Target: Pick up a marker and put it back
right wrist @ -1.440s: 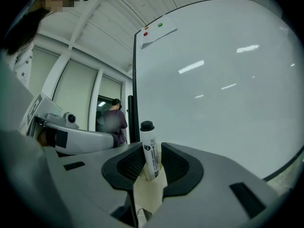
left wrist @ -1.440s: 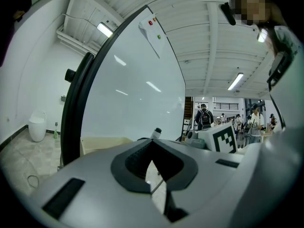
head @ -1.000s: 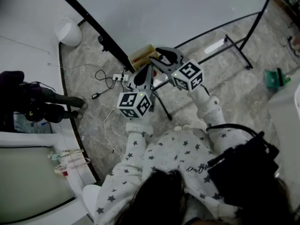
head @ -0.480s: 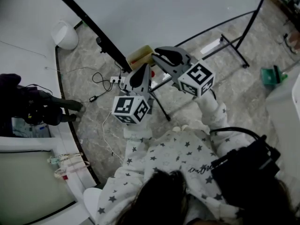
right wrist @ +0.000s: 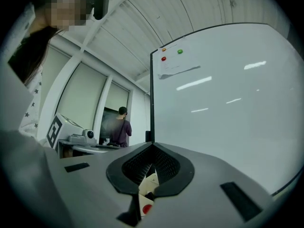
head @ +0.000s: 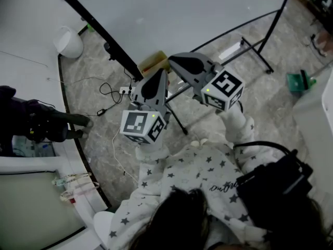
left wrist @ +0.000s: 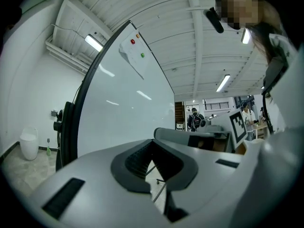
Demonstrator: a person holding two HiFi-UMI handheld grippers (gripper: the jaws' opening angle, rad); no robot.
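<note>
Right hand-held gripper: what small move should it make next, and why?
Probably open the right hand-held gripper: its jaws are closing fully shut with nothing between them, so it holds nothing, and the yellowish box by the whiteboard lies just ahead.

Dim head view; ceiling strip lights [left wrist: 93,42] streak glare across the whiteboard [right wrist: 228,99], fisheye edges blackened.

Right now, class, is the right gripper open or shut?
Shut. In the right gripper view, the right gripper has its jaws together at the tips, with nothing gripped between them.
</note>
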